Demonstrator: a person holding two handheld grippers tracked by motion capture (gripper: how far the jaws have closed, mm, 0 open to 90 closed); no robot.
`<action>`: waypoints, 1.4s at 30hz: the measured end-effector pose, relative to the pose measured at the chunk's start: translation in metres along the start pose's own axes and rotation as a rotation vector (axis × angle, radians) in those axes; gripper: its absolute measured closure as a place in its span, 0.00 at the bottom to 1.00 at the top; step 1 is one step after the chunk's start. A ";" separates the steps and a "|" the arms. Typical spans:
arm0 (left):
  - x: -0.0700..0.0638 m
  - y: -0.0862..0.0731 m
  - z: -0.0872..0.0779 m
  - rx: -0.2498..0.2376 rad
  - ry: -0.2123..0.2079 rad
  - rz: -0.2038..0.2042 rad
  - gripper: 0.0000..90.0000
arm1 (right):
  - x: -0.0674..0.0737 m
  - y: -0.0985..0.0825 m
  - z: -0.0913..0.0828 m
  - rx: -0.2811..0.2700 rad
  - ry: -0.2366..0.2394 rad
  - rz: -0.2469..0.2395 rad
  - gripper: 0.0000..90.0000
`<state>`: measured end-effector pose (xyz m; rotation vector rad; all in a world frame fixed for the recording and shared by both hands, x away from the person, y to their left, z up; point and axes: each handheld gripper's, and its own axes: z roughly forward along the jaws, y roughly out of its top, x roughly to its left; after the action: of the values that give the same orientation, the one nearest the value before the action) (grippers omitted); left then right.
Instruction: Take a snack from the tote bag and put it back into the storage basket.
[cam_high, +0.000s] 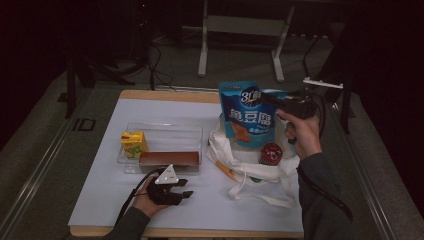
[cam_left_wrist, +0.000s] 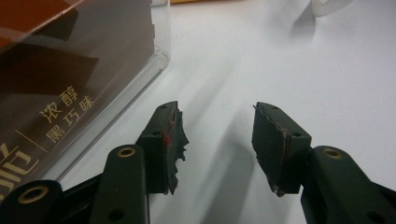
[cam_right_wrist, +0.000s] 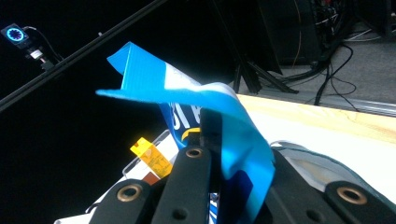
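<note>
Blue pouch (cam_high: 246, 111): held upright at right of centre in the high view, above the white tote bag (cam_high: 250, 167); its top edge is clamped.
Right tool (cam_high: 267, 100): closed on the pouch's top edge; blue film (cam_right_wrist: 224, 121) is seen pinched between the jaws.
Left tool (cam_high: 184, 189): jaws apart, nothing between them, rested on the table (cam_high: 100, 200) at lower centre-left.
Clear tray (cam_high: 165, 132): centre-left, with a yellow carton (cam_high: 133, 143) and a brown box (cam_high: 169, 158) inside.
Red-lidded can (cam_high: 270, 153): lying on the bag, below the pouch.

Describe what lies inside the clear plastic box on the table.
Inside the clear plastic box sit a yellow carton at its left end and a brown box along the near wall. Whatever lies beneath them is covered.
</note>
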<state>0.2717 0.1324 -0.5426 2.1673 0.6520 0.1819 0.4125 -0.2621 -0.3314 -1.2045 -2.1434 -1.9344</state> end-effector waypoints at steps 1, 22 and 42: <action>0.000 0.000 0.000 0.000 0.000 0.001 0.57 | 0.001 0.000 0.000 0.004 0.000 -0.004 1.00; -0.001 0.000 0.001 0.010 -0.001 0.009 0.57 | 0.017 0.006 -0.002 -0.010 0.057 0.001 1.00; -0.001 0.000 0.001 0.012 -0.001 0.008 0.57 | 0.036 0.011 0.013 0.000 0.112 -0.013 1.00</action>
<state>0.2714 0.1313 -0.5427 2.1813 0.6457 0.1808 0.3991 -0.2329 -0.3073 -1.0575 -2.1009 -1.9562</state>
